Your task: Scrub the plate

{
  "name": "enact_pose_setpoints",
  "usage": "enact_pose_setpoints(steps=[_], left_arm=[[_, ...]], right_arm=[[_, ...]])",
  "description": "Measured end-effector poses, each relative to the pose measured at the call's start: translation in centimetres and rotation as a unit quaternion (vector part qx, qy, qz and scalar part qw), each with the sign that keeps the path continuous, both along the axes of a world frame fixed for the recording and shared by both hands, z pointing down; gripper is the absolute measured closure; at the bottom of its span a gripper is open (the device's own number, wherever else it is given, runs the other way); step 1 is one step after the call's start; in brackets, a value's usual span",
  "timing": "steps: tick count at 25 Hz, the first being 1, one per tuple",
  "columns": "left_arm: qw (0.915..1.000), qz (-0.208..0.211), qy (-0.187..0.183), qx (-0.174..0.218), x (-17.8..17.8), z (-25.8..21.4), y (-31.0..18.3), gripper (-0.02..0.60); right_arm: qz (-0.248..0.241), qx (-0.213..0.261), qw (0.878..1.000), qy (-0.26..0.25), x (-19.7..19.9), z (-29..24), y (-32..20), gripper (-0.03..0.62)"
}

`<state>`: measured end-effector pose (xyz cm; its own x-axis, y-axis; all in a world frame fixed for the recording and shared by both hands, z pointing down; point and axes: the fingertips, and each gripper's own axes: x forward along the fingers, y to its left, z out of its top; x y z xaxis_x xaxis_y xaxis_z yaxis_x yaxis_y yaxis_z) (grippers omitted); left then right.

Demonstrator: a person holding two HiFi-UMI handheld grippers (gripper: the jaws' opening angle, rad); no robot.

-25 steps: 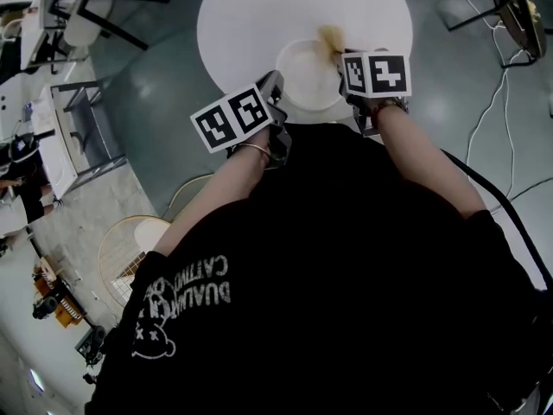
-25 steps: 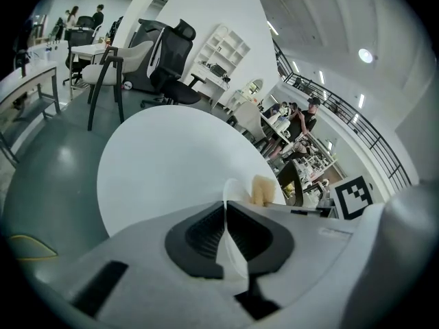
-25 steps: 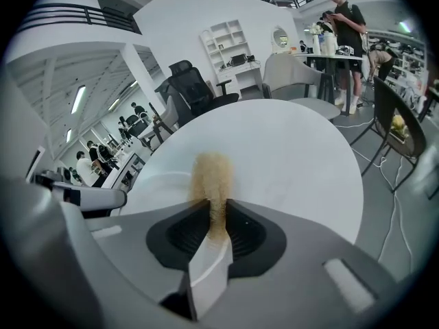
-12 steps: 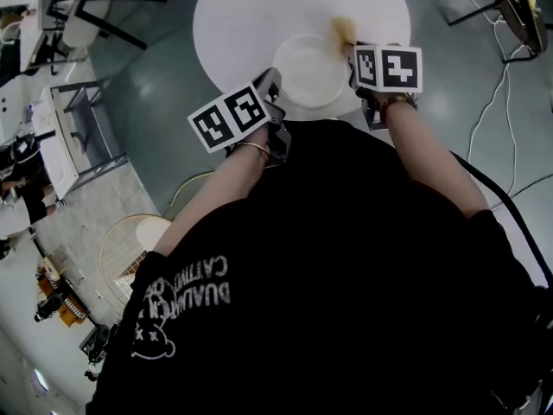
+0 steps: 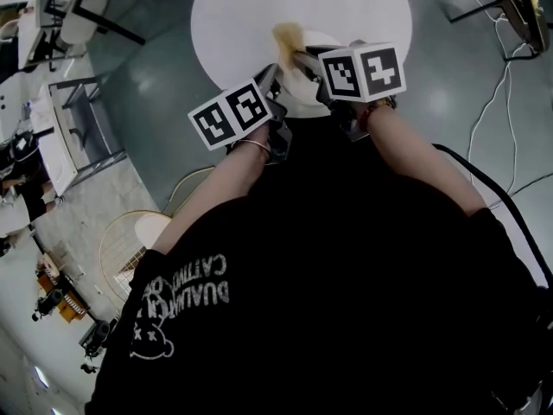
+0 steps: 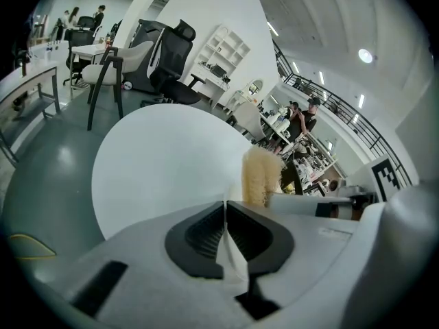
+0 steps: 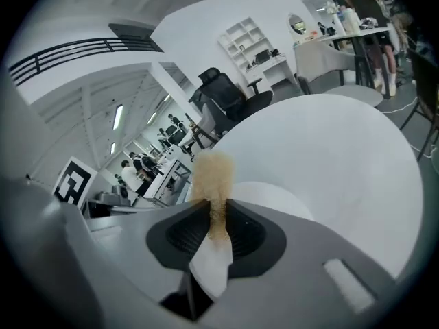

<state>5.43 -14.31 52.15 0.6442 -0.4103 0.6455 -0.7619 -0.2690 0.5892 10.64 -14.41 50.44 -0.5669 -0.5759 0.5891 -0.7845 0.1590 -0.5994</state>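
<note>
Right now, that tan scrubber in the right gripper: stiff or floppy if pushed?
Probably soft and springy: the scrubber looks fibrous and narrows where the right gripper squeezes it. Likely light: it stands up unsupported above the jaws. May bend when pressed on the plate.

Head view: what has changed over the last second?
The right gripper, shut on the scrubber, swung it leftward across the plate, from the right rim to the far left side. Unchanged: the left gripper stays clamped on the plate's near edge; the plate has not shifted on the table.
</note>
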Motion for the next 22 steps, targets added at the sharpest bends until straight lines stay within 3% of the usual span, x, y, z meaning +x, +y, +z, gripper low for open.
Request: enact_pose_setpoints(steps=[6,22], left_arm=[[1.0000,0.007,0.002,0.005,0.2,-0.2,-0.3,0.568],[0.9999,0.009,-0.013,0.002,-0.3,0.0,0.1,0.569]], right_arm=[[-0.027,-0.014,0.999,0.015,-1.5,1.1,0.5,0.516],[0.007,-0.049,0.997,0.064,1.6,3.8,1.8,0.516]])
